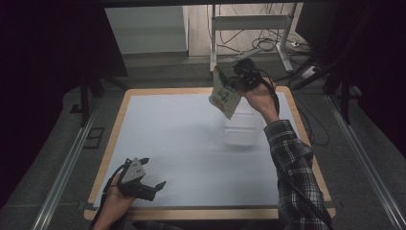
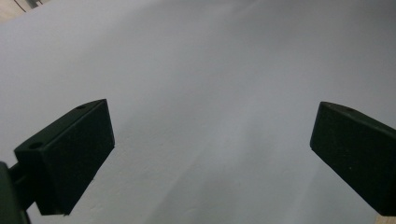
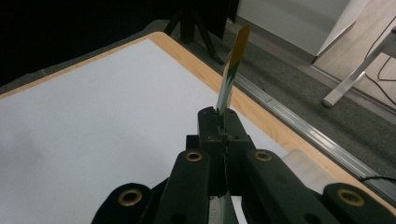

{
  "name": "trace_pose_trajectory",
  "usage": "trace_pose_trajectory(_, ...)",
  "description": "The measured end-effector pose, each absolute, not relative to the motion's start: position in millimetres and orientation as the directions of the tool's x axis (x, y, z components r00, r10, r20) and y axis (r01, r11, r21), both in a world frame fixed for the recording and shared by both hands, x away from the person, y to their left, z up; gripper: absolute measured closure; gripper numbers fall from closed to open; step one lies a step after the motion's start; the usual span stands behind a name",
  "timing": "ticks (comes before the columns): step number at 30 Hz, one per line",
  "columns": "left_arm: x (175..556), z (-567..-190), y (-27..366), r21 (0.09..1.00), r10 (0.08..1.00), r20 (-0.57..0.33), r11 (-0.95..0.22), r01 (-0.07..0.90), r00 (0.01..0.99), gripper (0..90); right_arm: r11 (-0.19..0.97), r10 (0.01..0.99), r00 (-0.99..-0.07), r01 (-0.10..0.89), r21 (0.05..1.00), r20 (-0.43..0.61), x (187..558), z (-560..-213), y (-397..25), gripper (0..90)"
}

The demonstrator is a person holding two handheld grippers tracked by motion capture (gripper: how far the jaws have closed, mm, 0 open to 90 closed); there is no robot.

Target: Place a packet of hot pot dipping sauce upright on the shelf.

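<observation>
Left gripper (image 1: 154,184): rested low on the white table (image 1: 167,143) at its near left corner, jaws wide apart, holding nothing. Right gripper (image 1: 229,80): raised over the far right, jaws clamped on the top edge of a packet (image 1: 224,97). Packet: hung in the air above a clear plastic tub (image 1: 243,130); judged light, thin, floppy and slick, best pinched along its sealed top edge.

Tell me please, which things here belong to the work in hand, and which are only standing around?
Part of the work:
- packet, pinched in the right gripper
- clear plastic container under it
- white table mat

Standing around:
- left gripper, open, holding nothing
- desk frame and cables on the floor behind
</observation>
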State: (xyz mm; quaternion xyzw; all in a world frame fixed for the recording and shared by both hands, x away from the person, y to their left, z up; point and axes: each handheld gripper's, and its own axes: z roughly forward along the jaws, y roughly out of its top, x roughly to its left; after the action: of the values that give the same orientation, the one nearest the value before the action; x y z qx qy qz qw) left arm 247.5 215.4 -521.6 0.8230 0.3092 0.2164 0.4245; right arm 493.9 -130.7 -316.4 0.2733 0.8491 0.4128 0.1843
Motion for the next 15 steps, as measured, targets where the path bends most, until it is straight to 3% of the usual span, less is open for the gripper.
trace_pose_trajectory(15,247.6,-522.3,215.1,0.83,0.688,0.088,-0.45,0.329,0.72,0.0,0.521,0.639,-0.759,0.31,0.795,-0.123,524.2,-318.2,-158.9,89.3)
